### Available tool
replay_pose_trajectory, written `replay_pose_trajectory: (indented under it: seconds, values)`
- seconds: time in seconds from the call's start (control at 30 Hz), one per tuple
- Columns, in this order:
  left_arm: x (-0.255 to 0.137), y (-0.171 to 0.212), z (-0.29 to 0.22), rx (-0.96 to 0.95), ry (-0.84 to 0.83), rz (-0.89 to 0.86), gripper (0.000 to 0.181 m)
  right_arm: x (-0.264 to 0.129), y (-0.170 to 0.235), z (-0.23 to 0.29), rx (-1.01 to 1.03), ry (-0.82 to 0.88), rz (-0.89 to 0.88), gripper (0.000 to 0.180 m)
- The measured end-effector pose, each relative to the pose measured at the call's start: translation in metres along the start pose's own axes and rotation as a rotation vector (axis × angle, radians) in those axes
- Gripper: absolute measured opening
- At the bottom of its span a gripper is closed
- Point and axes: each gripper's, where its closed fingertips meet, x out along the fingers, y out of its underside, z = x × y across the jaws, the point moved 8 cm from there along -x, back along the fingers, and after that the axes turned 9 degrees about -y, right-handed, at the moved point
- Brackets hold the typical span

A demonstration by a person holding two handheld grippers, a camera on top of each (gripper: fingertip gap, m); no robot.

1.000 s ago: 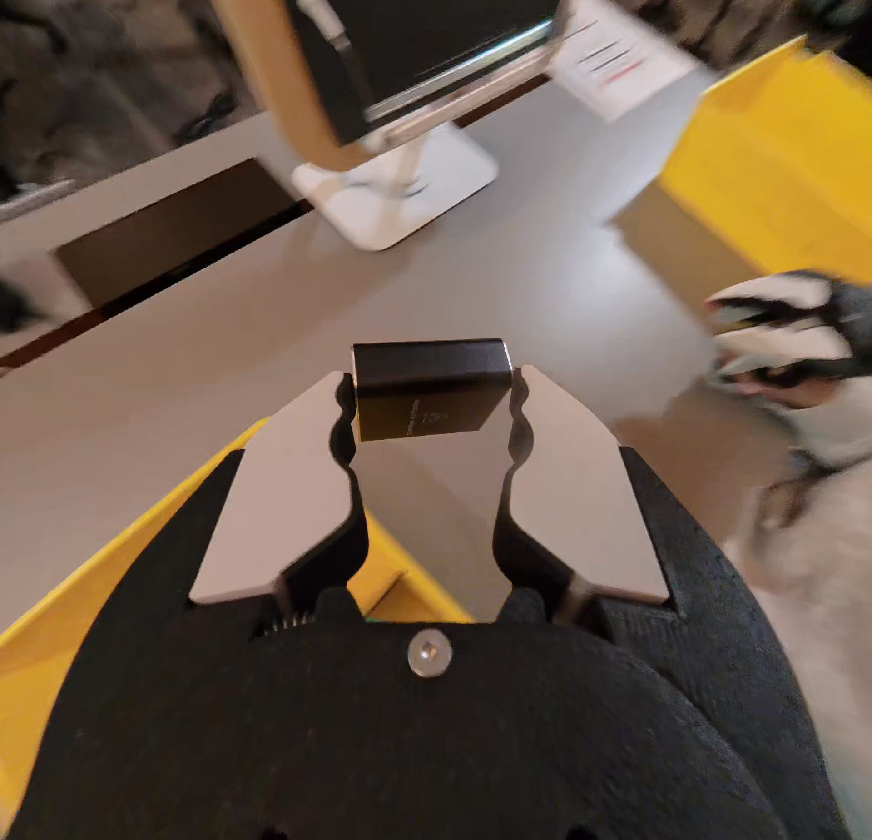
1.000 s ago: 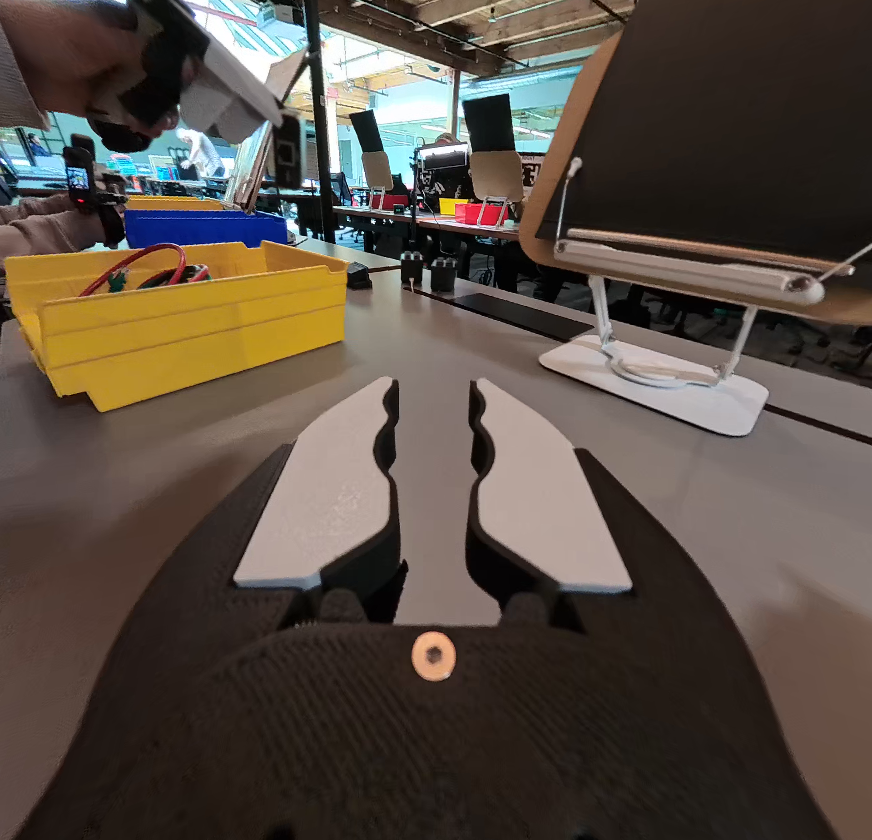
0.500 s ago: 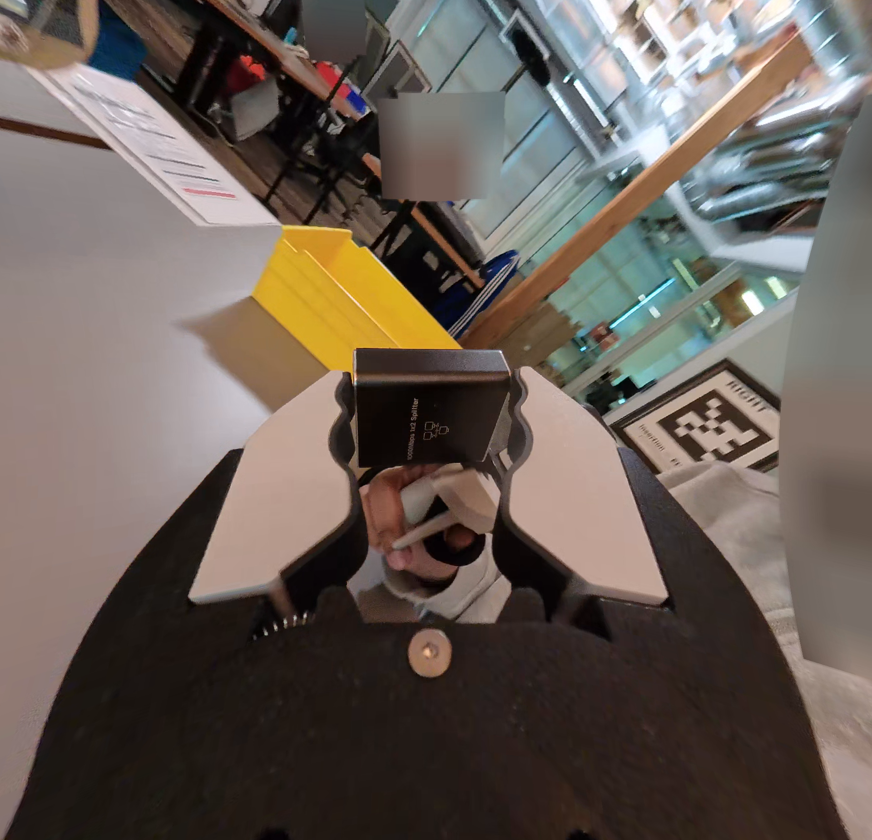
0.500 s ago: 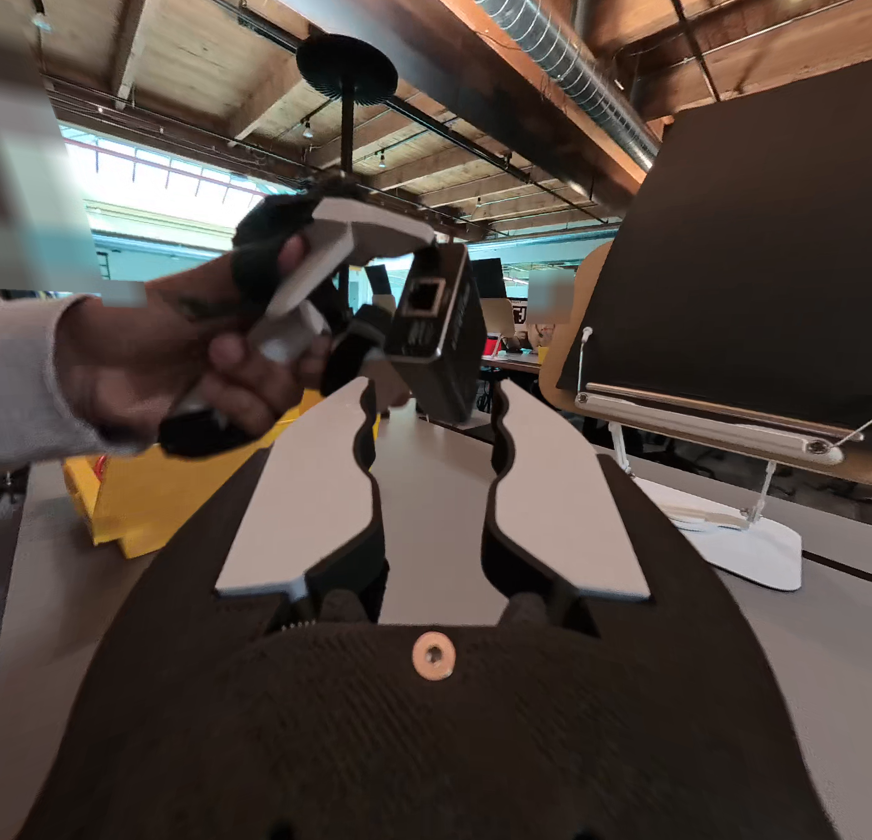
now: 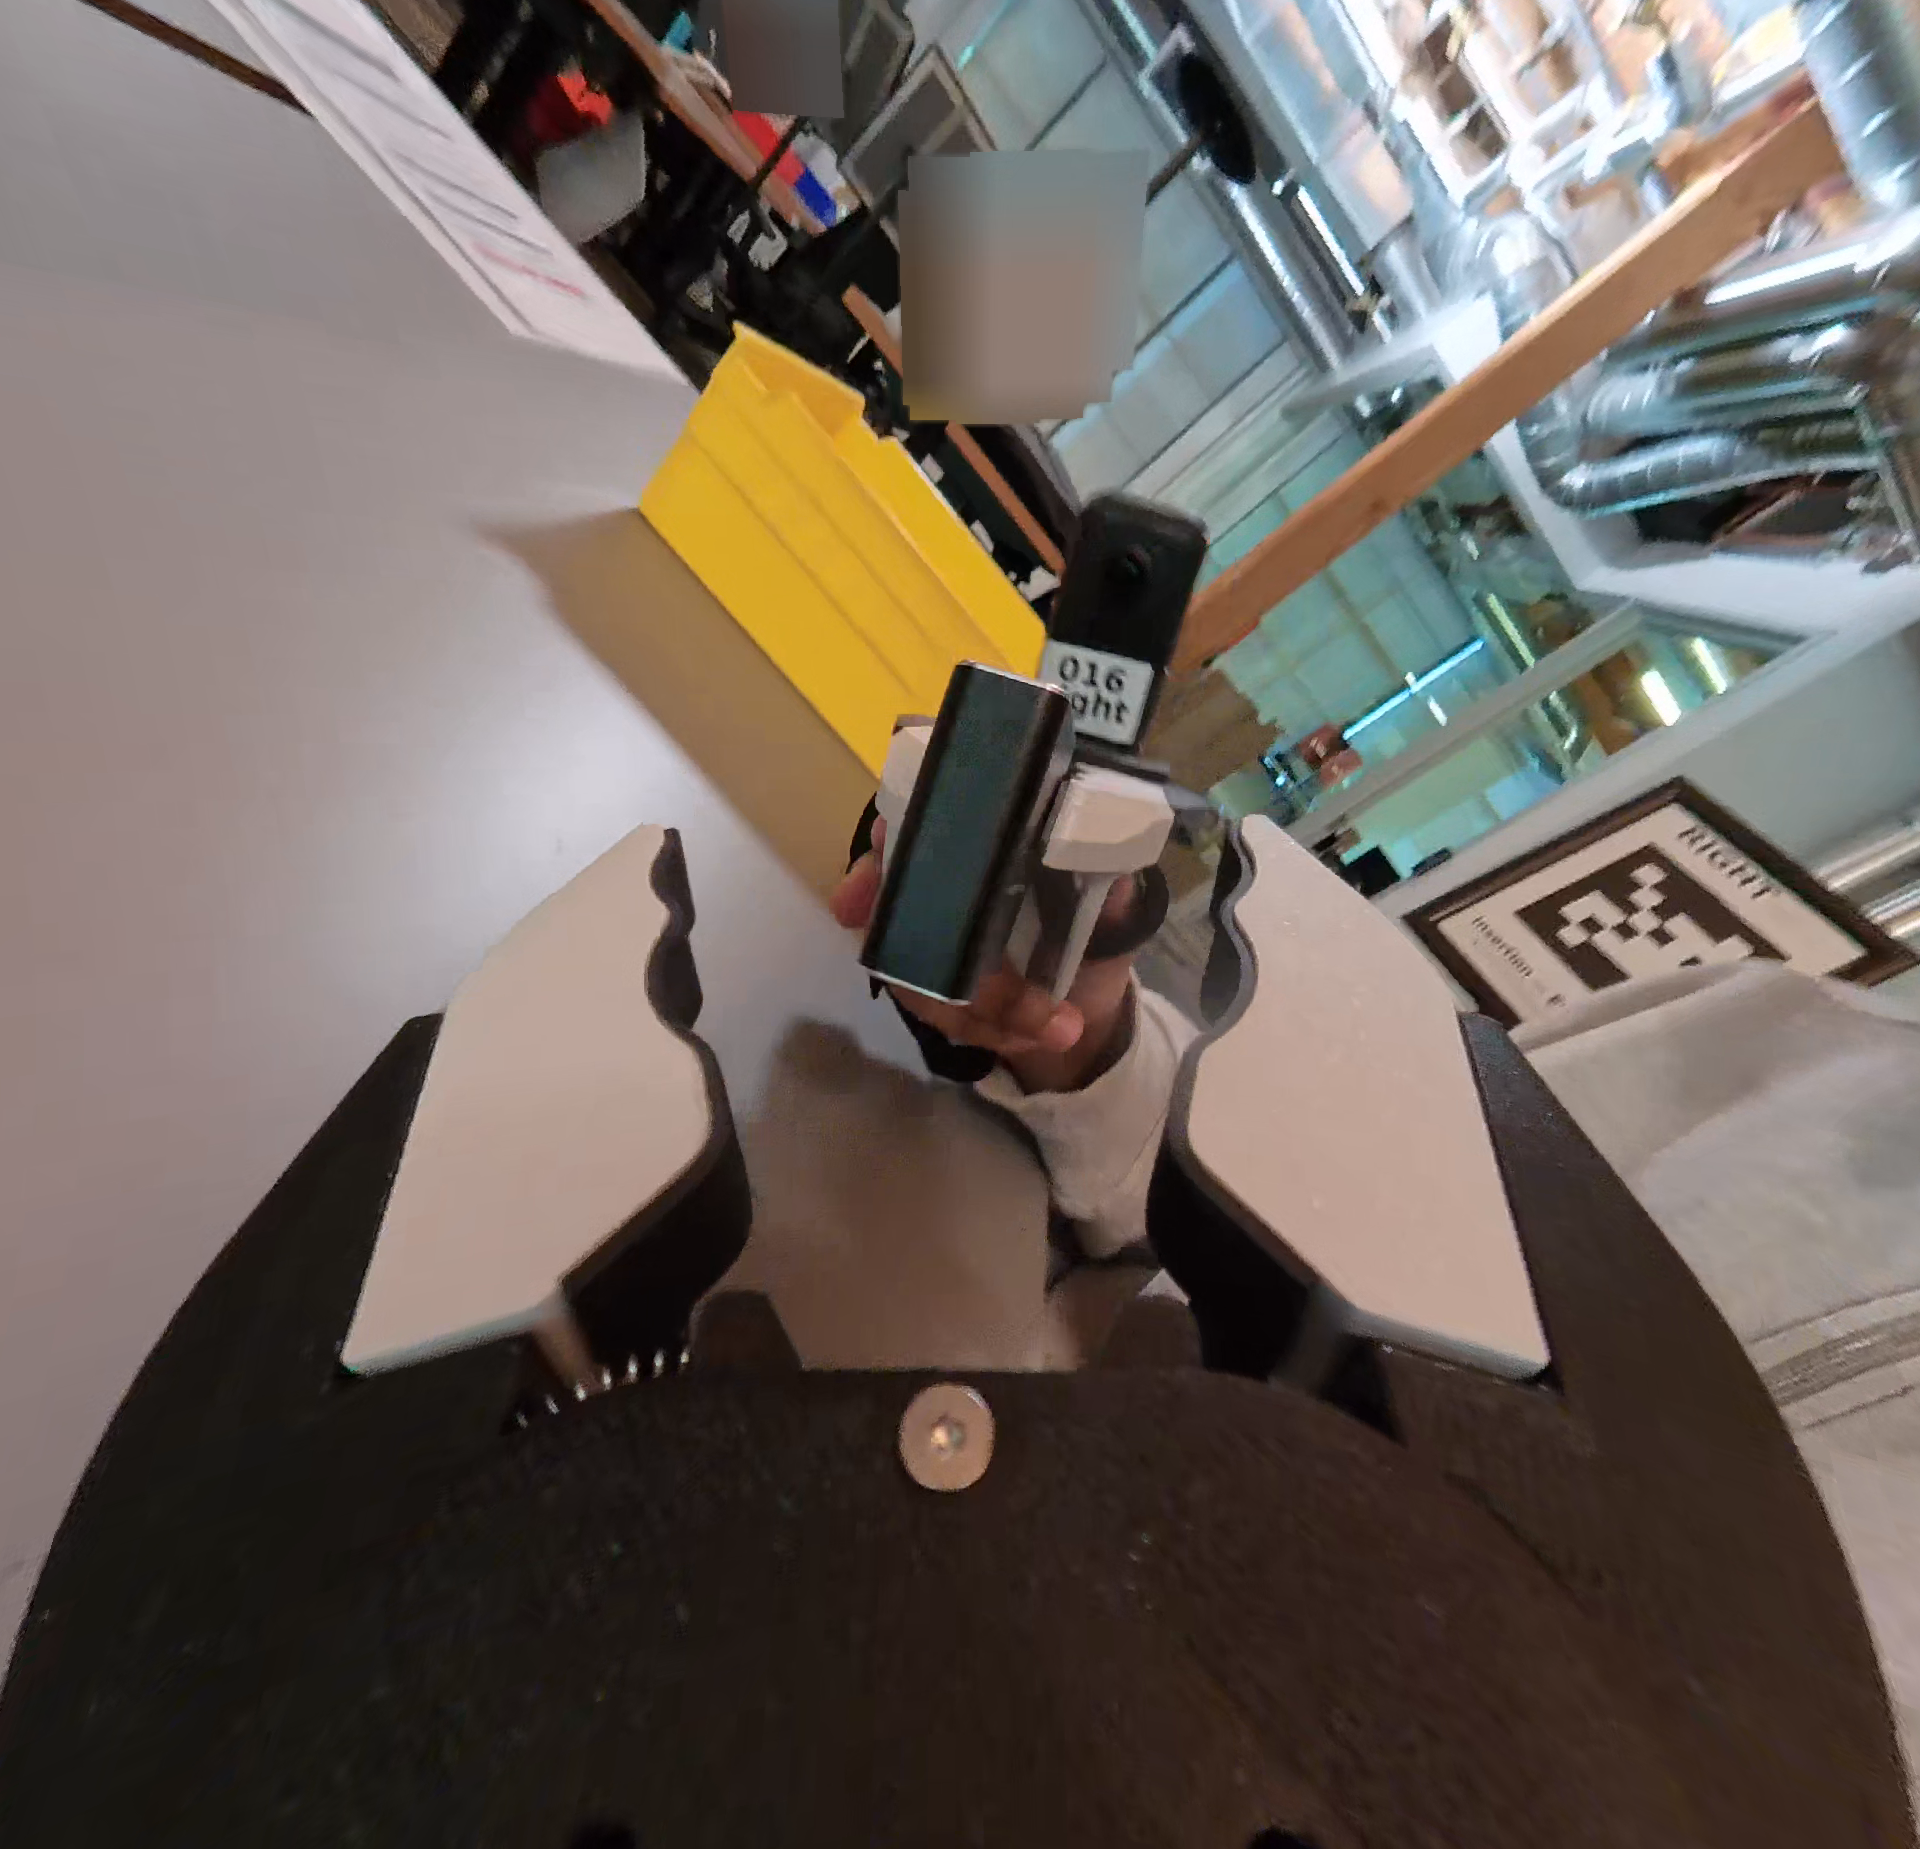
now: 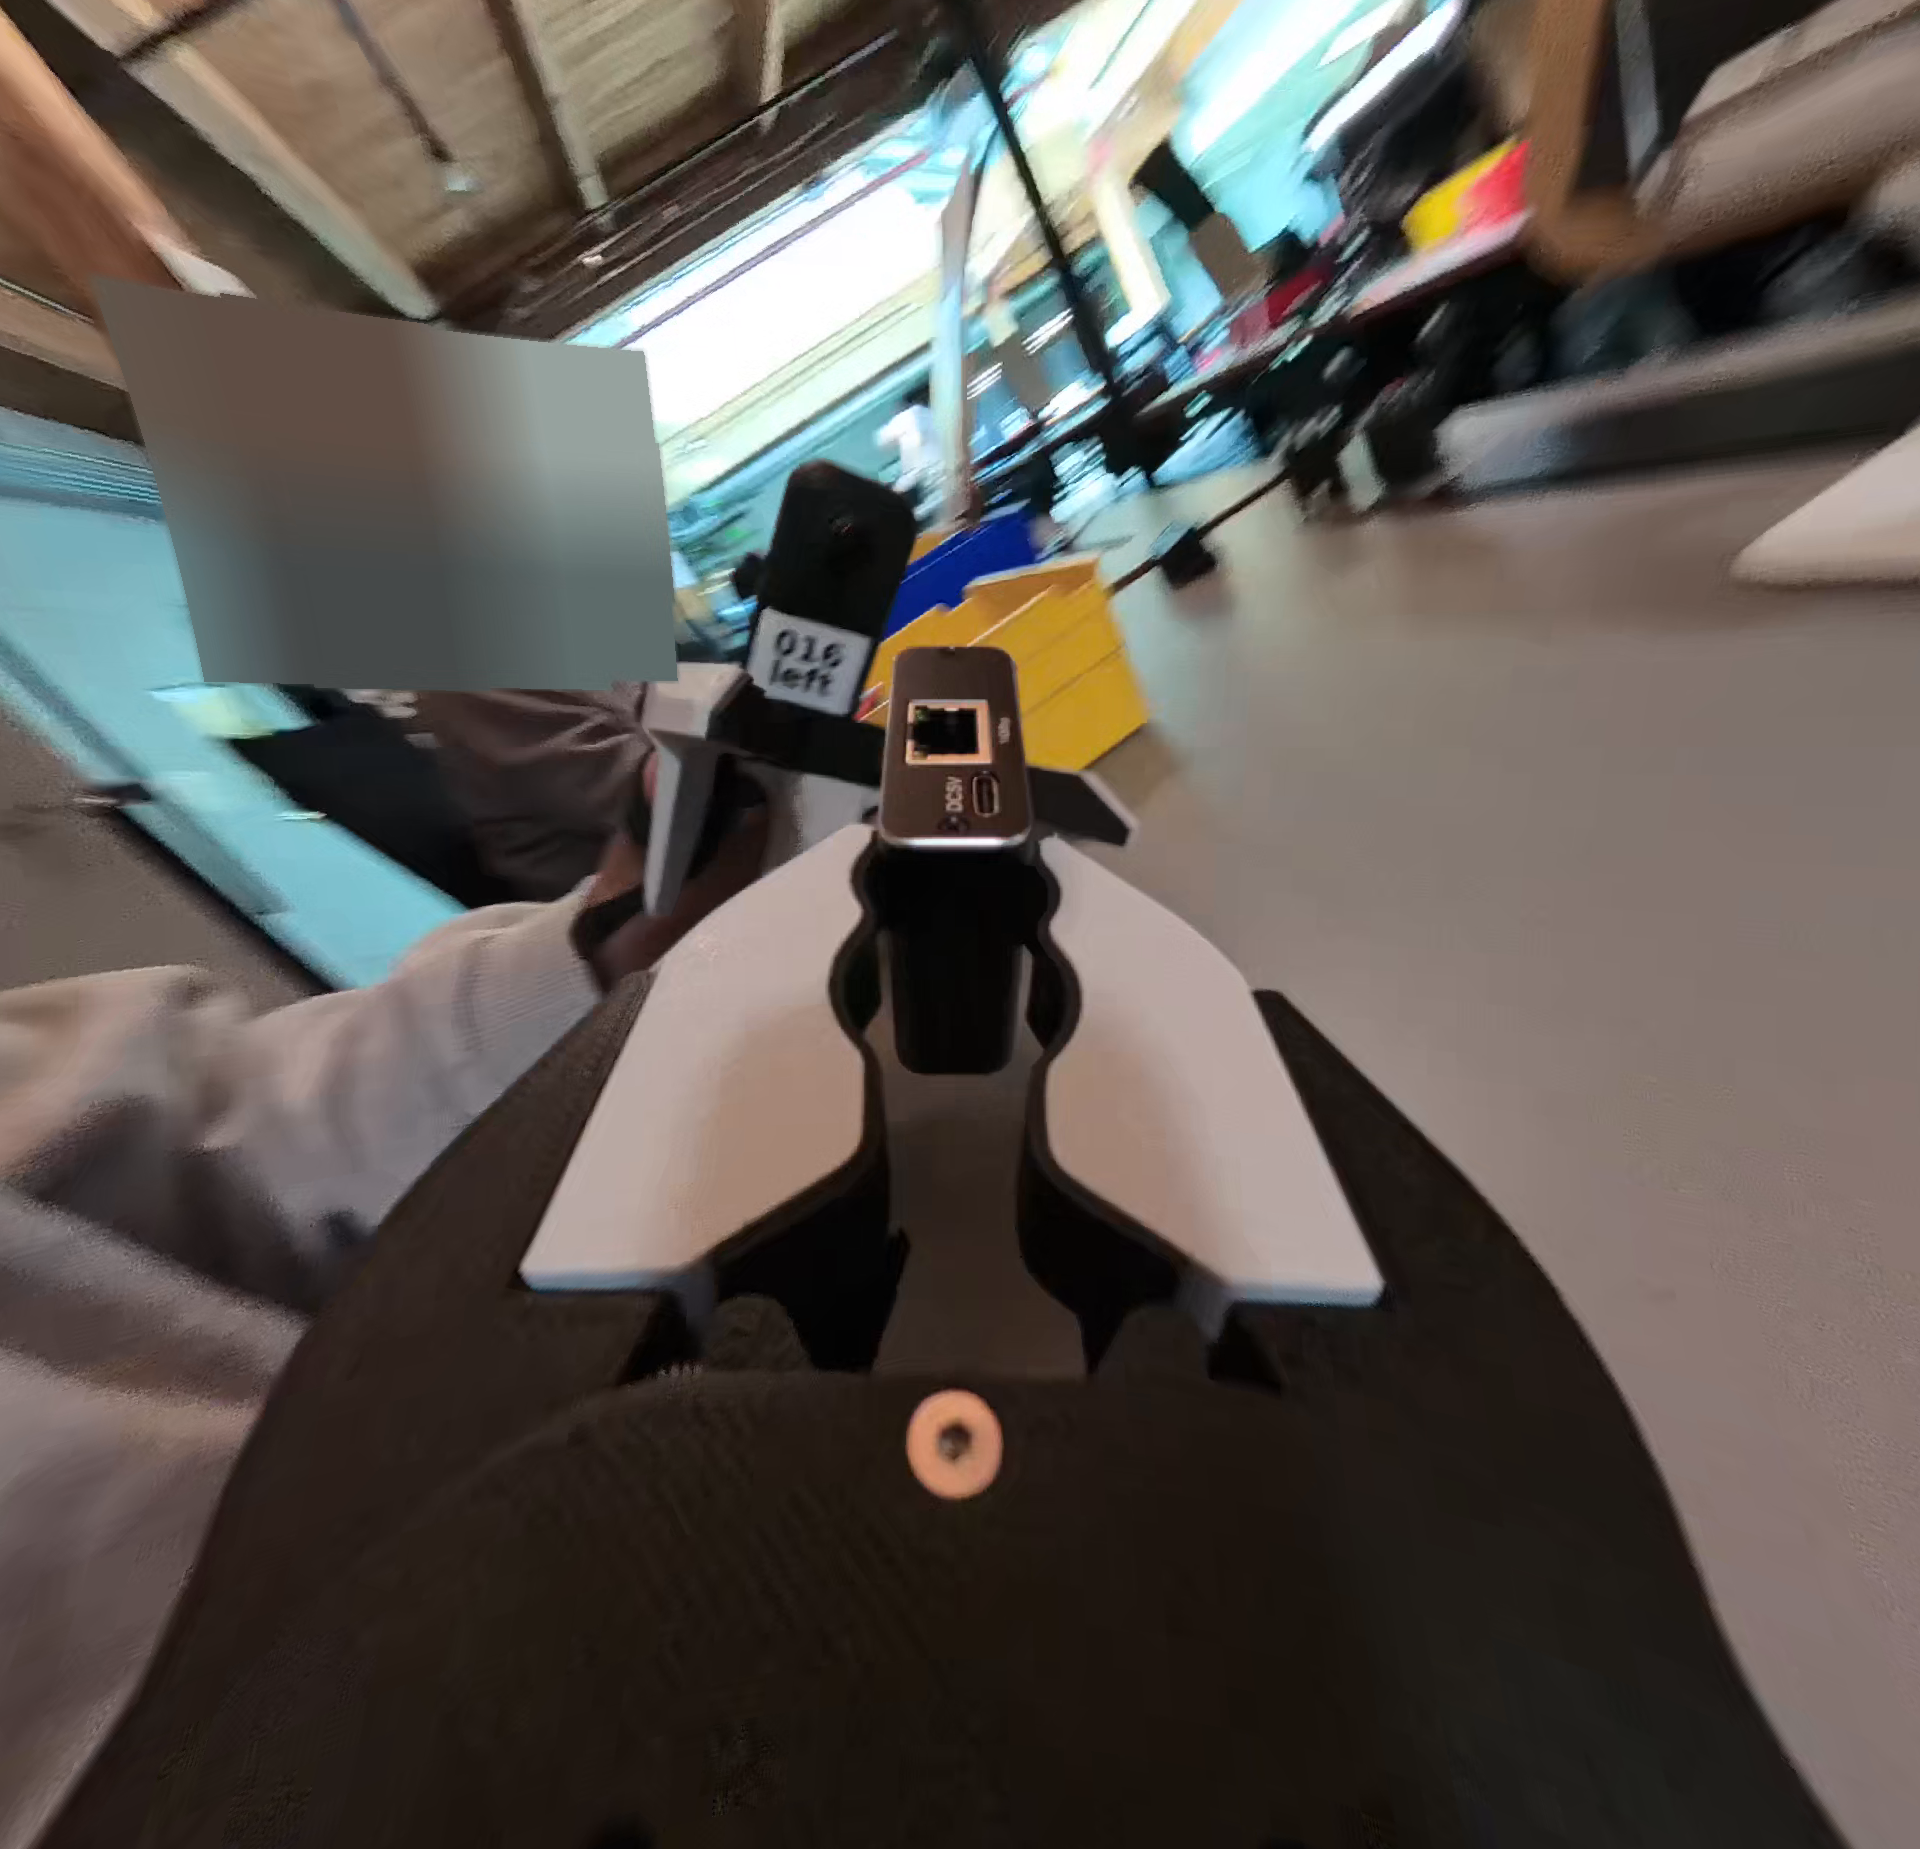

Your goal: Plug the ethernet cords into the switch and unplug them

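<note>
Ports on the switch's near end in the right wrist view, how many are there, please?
2: a square ethernet port on top, a small oval port below it. Other faces are hidden.

Small black switch held off table, pinched between right gripper fingers; ethernet port face empty, toward camera.

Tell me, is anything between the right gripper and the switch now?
No. The right gripper already has its jaws shut on the black switch, with nothing visible between them. No cord sits in the port that faces the camera. The left gripper is open and empty.
</note>
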Motion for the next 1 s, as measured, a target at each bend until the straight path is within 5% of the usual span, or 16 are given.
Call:
replay_pose_trajectory:
  seconds: [0.17,0.37,0.6,0.83,1.0]
  values:
    - [0.002,0.021,0.007,0.039,-0.017,0.056,0.093,0.004,0.014,0.000,0.159,-0.188,0.115,0.024]
    - [-0.009,0.025,0.012,-0.070,0.096,0.082,0.029,0.011,0.024,-0.006,0.180,-0.147,0.189,0.024]
    - [-0.008,0.028,0.015,-0.099,0.100,0.106,0.027,0.006,0.020,-0.008,0.120,-0.083,0.110,0.027]
    - [-0.023,0.025,0.038,-0.597,0.280,-0.128,0.026,-0.003,0.004,0.001,-0.267,0.110,-0.079,0.053]
    - [-0.022,0.026,0.035,-0.668,0.367,-0.136,0.026,0.000,0.005,0.006,-0.346,0.100,-0.088,0.066]
